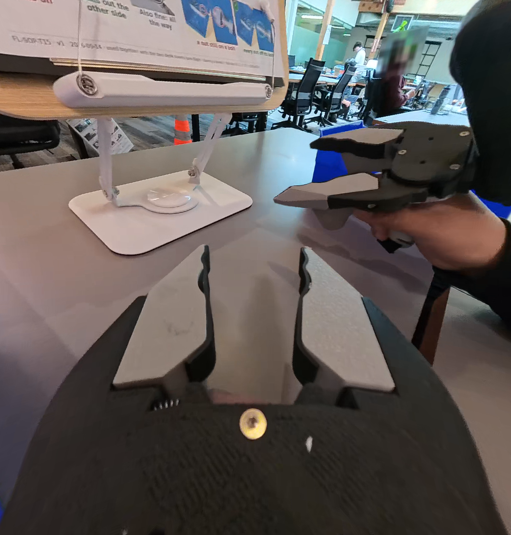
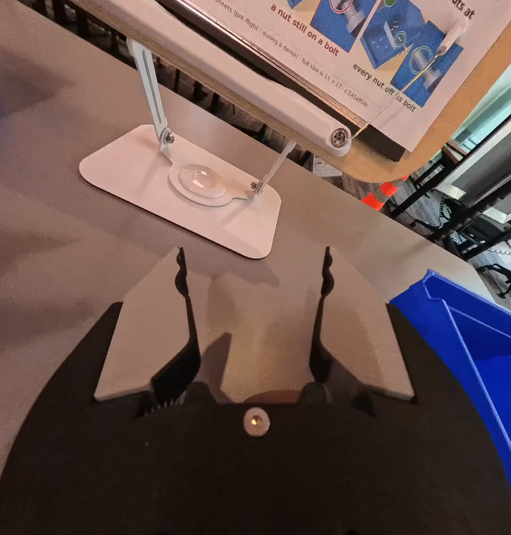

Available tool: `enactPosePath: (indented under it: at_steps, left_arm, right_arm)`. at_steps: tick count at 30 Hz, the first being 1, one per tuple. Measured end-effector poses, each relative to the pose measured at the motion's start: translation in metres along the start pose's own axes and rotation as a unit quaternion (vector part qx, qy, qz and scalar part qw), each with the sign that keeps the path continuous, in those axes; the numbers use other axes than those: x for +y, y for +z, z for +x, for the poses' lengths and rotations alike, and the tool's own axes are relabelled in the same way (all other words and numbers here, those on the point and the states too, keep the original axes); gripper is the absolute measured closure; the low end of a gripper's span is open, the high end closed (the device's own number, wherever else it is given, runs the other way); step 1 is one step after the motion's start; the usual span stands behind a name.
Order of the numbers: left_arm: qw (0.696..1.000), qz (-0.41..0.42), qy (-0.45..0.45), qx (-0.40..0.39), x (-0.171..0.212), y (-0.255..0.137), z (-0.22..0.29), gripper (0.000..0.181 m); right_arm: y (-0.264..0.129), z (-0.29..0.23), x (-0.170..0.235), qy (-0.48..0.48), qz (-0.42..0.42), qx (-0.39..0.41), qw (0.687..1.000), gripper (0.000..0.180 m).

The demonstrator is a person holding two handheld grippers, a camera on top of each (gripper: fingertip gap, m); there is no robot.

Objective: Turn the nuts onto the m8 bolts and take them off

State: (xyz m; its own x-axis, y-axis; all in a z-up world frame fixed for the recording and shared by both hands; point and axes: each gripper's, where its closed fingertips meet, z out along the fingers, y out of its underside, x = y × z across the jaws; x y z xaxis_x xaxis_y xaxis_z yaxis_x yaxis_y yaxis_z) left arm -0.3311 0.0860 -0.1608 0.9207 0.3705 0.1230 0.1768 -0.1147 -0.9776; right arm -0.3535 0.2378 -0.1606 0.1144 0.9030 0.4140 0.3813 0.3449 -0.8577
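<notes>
No nuts or bolts show in either view. My left gripper (image 1: 254, 254) is open and empty, held above the grey table (image 1: 46, 260). My right gripper (image 2: 252, 254) is open and empty above the same table (image 2: 46, 202). It also shows in the left wrist view (image 1: 294, 170) at the right, held by a hand (image 1: 439, 231), turned on its side with the jaws apart. A blue bin (image 2: 480, 362) stands just right of my right gripper and shows behind it in the left wrist view (image 1: 329, 165).
A white document stand (image 1: 161, 214) holds an instruction sheet (image 1: 161, 29) over the table ahead of both grippers; it also shows in the right wrist view (image 2: 179, 191). Beyond the table edge are office chairs (image 1: 303, 92), an orange cone (image 1: 181, 130) and people at desks.
</notes>
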Motion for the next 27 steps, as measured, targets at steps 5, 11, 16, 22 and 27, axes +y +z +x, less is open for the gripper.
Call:
enactPosePath:
  at_steps: [5, 11, 16, 22, 27]
  left_arm:
    - [1.000, -0.004, 0.011, -0.024, 0.001, 0.001, -0.004, 0.120]
    - [0.999, -0.014, 0.027, -0.041, 0.003, 0.003, -0.005, 0.120]
    - [0.993, -0.009, 0.014, -0.117, 0.001, 0.002, -0.027, 0.119]
    - [0.984, -0.020, 0.015, -0.178, 0.003, 0.001, -0.042, 0.115]
    - [0.983, -0.021, 0.023, -0.181, 0.004, -0.001, -0.044, 0.117]
  right_arm:
    - [-0.004, -0.001, 0.005, 0.025, -0.004, -0.025, 0.999, 0.087]
    - [-0.003, -0.007, 0.010, 0.036, -0.013, -0.049, 0.998, 0.086]
    - [-0.002, -0.012, 0.011, 0.030, -0.013, -0.054, 0.998, 0.082]
    - [-0.010, -0.025, 0.004, 0.029, 0.008, -0.098, 0.995, 0.099]
    - [-0.008, -0.035, 0.010, 0.018, -0.005, -0.109, 0.994, 0.101]
